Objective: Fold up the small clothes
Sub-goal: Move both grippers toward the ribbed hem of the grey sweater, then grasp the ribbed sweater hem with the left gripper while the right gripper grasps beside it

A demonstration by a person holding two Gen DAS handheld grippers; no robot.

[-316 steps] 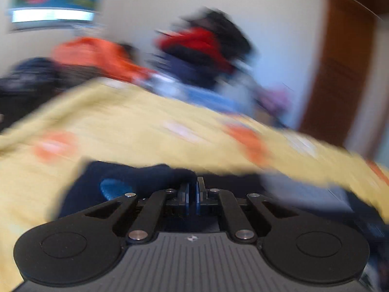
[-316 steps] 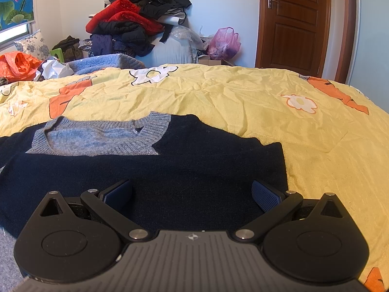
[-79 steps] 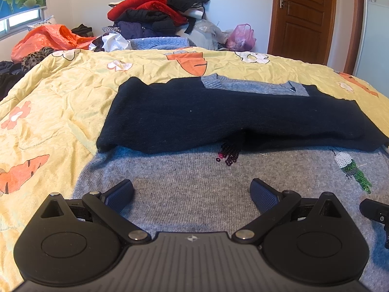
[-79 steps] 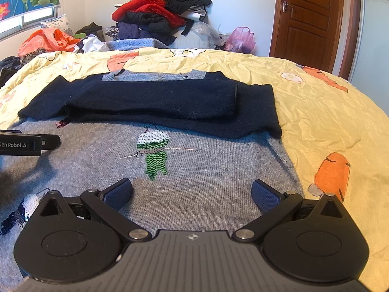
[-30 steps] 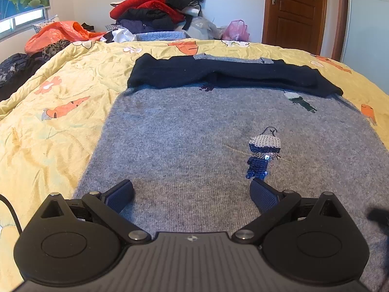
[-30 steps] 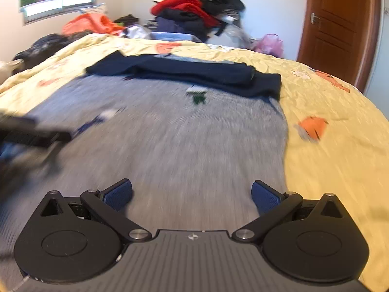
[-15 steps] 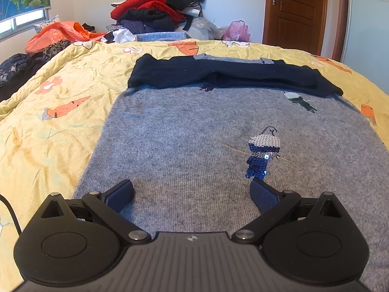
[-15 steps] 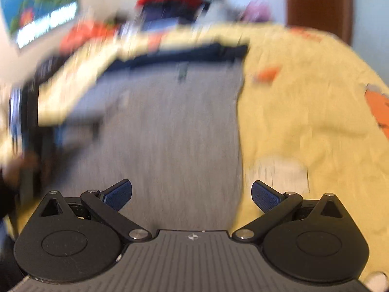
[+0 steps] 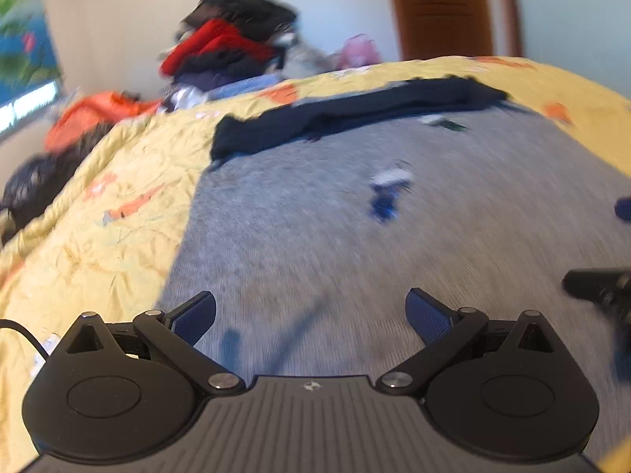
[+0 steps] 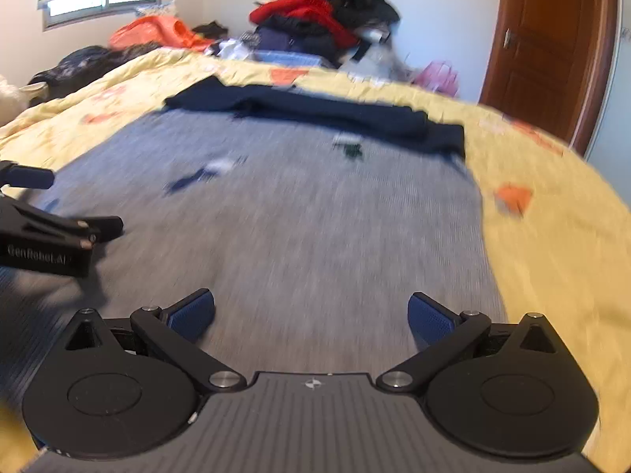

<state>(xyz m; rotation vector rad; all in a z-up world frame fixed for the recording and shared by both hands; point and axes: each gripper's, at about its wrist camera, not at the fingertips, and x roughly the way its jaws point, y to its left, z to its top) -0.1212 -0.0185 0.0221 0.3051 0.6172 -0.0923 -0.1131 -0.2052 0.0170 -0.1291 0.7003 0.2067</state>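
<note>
A grey knit sweater [image 9: 355, 244] with small sequin figures lies flat on the yellow bedspread [image 9: 98, 213]; it also shows in the right wrist view [image 10: 299, 216]. Its navy sleeves and top [image 9: 355, 114] are folded across the far end, also seen in the right wrist view [image 10: 323, 112]. My left gripper [image 9: 311, 315] is open and empty over the sweater's near edge. My right gripper [image 10: 311, 315] is open and empty over the near edge too. The left gripper shows at the left of the right wrist view [image 10: 47, 232]. Both views are blurred.
A pile of red, black and blue clothes [image 10: 319, 19] sits at the far side of the bed. Orange and dark items [image 10: 157, 33] lie at the far left. A brown door [image 10: 548, 47] stands at the right. The bed edge drops off at the left [image 9: 23, 213].
Both grippers have swung and tilted, blurring the views. The right gripper has come back to face the sweater. Both stay open and empty; the sweater has not moved.
</note>
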